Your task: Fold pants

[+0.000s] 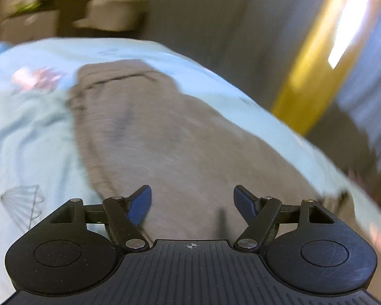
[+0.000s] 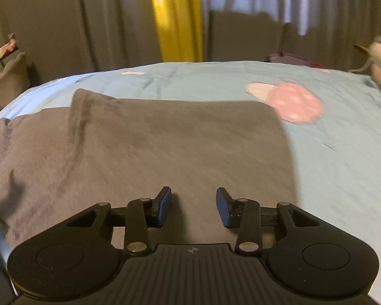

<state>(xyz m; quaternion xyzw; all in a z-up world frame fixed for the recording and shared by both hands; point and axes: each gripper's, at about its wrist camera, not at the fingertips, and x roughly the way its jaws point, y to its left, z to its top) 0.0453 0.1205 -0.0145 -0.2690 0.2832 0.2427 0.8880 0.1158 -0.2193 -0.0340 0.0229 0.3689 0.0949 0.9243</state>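
Observation:
Grey-brown pants (image 1: 180, 137) lie spread on a light blue bedsheet (image 1: 30, 132); the left wrist view is blurred. My left gripper (image 1: 192, 203) hovers over the near part of the cloth, its blue pads wide apart with nothing between them. In the right wrist view the pants (image 2: 165, 142) lie folded, with a straight edge on the right and a raised fold at the far left. My right gripper (image 2: 193, 207) is above the cloth's near edge, its jaws partly apart, and no cloth is pinched between the pads.
The sheet (image 2: 337, 152) carries a pink mushroom print (image 2: 289, 101) to the right of the pants. Beyond the bed hang grey curtains and a yellow one (image 2: 177, 17). A pillow (image 2: 7, 81) leans at the far left. Cluttered furniture (image 1: 71, 5) stands behind the bed.

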